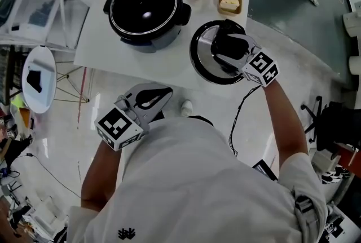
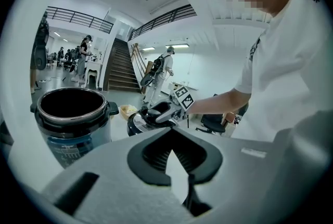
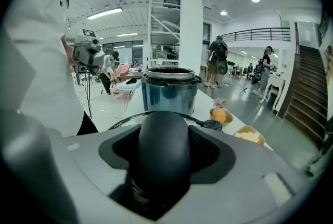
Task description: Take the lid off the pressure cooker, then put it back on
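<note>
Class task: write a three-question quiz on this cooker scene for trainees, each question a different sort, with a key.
1. True or false: the lid sits on the cooker.
2. What does the right claw grip? A) a bowl B) the lid C) the cooker
3. Fill in: the left claw holds ____.
Key: 1 false; 2 B; 3 nothing.
</note>
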`<state>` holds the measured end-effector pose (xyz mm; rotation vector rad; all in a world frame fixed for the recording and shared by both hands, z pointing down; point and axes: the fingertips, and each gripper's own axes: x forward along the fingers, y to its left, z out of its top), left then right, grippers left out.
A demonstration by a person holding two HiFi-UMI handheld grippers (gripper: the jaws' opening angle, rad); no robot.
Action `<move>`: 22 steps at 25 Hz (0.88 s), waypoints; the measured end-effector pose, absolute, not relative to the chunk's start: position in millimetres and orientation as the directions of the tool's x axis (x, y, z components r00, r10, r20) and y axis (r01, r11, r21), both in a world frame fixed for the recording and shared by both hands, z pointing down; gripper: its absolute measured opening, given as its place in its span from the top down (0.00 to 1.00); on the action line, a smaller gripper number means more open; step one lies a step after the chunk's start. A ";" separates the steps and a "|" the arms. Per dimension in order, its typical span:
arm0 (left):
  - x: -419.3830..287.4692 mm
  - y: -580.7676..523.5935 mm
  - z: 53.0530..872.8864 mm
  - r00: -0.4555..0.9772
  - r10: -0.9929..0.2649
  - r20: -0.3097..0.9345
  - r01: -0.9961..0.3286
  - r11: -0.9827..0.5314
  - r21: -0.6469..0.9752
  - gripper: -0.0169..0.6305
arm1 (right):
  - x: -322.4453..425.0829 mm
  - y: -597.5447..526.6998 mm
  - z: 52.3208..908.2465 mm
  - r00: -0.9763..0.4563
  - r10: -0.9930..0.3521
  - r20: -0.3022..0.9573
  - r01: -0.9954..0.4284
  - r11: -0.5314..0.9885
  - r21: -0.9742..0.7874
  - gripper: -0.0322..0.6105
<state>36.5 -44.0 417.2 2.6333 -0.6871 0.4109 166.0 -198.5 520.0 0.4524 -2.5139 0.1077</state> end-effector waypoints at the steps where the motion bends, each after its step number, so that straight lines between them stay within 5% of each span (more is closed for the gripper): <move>1: 35.4 -45.0 416.2 0.838 -0.402 0.369 -0.514 -0.807 0.290 0.96 | 167.5 -197.9 513.0 -0.777 -0.296 0.555 -0.343 0.939 0.020 0.50; 22: -0.3 -75.7 402.6 0.878 -0.379 0.293 -0.459 -0.841 0.288 0.96 | 133.5 -217.4 381.9 -0.781 -0.317 0.538 -0.359 0.933 0.028 0.50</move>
